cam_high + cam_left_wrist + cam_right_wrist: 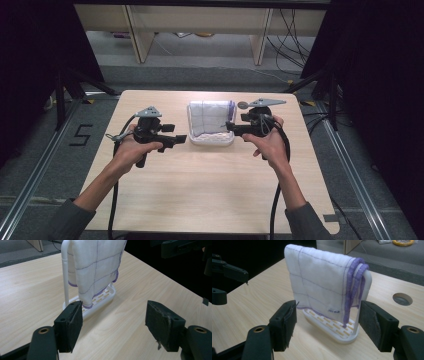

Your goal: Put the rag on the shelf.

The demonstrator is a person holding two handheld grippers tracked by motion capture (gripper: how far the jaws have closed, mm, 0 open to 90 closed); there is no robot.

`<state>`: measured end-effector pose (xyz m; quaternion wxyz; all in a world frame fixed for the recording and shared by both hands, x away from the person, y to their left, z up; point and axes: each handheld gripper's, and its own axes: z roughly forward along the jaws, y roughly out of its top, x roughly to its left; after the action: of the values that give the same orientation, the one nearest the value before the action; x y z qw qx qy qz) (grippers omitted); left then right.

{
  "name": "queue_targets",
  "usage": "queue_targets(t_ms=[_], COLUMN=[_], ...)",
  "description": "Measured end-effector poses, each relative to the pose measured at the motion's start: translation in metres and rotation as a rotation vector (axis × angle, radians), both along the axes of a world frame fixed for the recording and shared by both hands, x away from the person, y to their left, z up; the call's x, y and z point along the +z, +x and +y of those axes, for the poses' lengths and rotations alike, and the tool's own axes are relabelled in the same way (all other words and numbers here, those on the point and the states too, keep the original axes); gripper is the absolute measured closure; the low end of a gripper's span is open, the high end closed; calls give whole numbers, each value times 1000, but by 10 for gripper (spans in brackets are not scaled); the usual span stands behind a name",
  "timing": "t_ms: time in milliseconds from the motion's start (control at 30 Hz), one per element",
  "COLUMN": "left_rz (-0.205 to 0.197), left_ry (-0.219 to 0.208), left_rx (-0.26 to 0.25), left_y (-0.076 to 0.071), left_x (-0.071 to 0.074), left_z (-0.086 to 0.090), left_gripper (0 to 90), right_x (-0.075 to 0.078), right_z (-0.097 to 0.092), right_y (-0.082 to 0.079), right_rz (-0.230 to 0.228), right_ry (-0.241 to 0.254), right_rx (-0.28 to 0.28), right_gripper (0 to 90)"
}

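Because the cloth (211,118) is thin, soft and light, it will likely sag and slide off its bar at the first pull, so a pinch on a hanging edge or lower corner looks the surest hold; its purple hem gives a slightly thicker line to bite. It hangs folded over the white rack (212,139), which stands near the far middle of the counter (210,195). This rack looks light too and may tip or skid if the cloth snags. Left tongs (181,138) sit just beside the rack's left end, right tongs (230,127) just beside its right end. Both stand wide with nothing between their pads, not touching the cloth.
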<state>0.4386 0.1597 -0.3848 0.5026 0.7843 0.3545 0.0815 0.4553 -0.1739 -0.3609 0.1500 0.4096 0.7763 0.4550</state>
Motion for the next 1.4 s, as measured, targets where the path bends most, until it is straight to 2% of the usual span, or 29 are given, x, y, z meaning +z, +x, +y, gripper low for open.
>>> queue_targets(t_ms=[100,167,233,300,400,433,467,500,567,600,633,767,800,833,900,967,1000,1033,1067,1100,1133,1167,1300,1333,1367,1400], left_rz=[-4,-4,-2,-3,-1,0,2,2,-3,4,-1,-4,-7,-3,-18,-10,-15,-15,-6,-11,-11,-11,-8,-9,-9,-5], left_ry=[-3,-5,-1,3,0,0,3,3,1,2,4,4,5,4,3,3,4,4,0,5,5,5,12,13,8,16], left_rx=[-1,-14,-15,-20,-26,-27,-32,-32,-28,-40,-39,-43,-43,-44,-34,-41,-43,-43,-53,-48,-48,-45,-56,-52,-61,-56], left_y=[-3,-8,-9,-12,-15,-16,-18,-18,-20,-21,-22,-25,-26,-27,-31,-32,-34,-34,-37,-39,-39,-42,-46,-47,-48,-50], left_x=[0,-1,-1,-3,-5,-6,-8,-8,-9,-10,-10,-11,-12,-12,-13,-13,-15,-15,-17,-18,-18,-21,-24,-25,-27,-28], left_z=[0,1,1,1,1,1,1,1,0,0,0,0,0,0,1,1,2,2,3,3,3,4,6,6,7,7], left_gripper=[296,295,295,293,291,290,289,288,288,288,288,287,286,286,286,286,286,286,286,286,285,285,280,280,279,278], right_x=[-2,-5,-6,-6,-8,-9,-11,-11,-12,-13,-15,-17,-18,-18,-20,-20,-20,-22,-21,-22,-22,-24,-25,-25,-26,-27], right_z=[0,1,0,0,1,2,1,1,3,2,2,1,1,1,3,2,3,5,4,5,4,4,6,5,6,8], right_y=[-1,-4,-3,-6,-8,-9,-10,-10,-12,-13,-12,-17,-19,-19,-23,-23,-27,-29,-30,-30,-31,-32,-35,-36,-38,-41], right_rz=[4,17,0,12,20,19,-10,-10,13,17,1,19,-2,-2,20,9,19,19,21,14,3,-7,9,-13,9,7], right_ry=[-7,18,14,3,19,32,16,16,36,22,24,32,16,16,37,30,22,38,23,29,6,15,22,5,10,3], right_rx=[3,-4,11,-2,-1,10,17,17,14,11,28,18,17,17,19,27,23,15,22,22,30,26,23,25,31,33], right_gripper=[315,314,314,311,296,289,289,289,289,288,288,288,288,288,287,287,286,285,285,283,281,281,277,273,264,256])
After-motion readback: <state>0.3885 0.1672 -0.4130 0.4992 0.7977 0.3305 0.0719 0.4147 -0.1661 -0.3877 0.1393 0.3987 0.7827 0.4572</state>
